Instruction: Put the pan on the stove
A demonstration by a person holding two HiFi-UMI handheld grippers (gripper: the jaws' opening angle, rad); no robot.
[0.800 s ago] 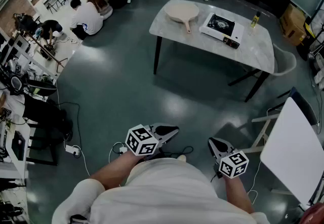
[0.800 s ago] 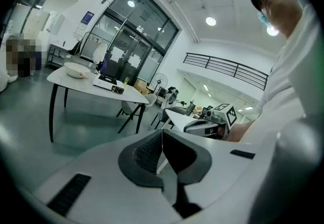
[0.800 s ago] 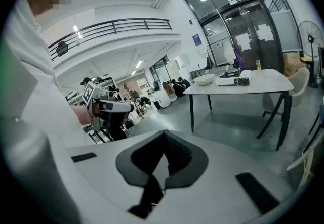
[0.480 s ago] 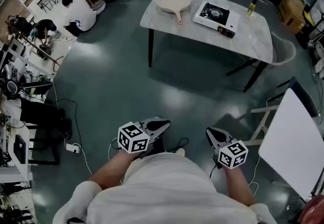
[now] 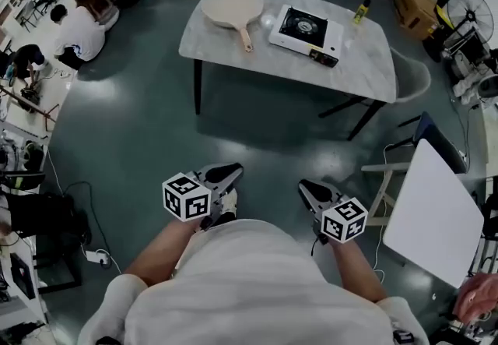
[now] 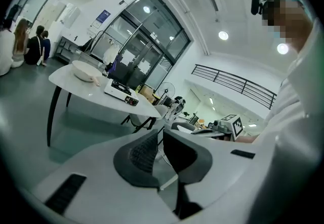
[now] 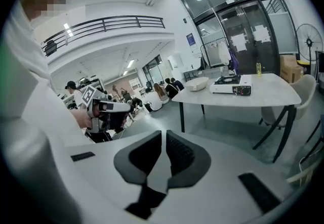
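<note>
A pale round pan with a short handle lies on the left part of the marble table, far ahead of me. To its right stands the white portable stove with a black burner. My left gripper and right gripper are held close to my body, well short of the table, both shut and empty. In the left gripper view the pan and stove lie beyond the closed jaws. The right gripper view shows the pan and stove far off too.
A yellow bottle stands behind the stove. A pale chair sits at the table's right end. A white table is at the right. Several people sit on the floor at the far left, with cables nearby.
The table with pan and stove has drawn nearer and shifted left in the head view. Both grippers keep the same pose in front of my body.
</note>
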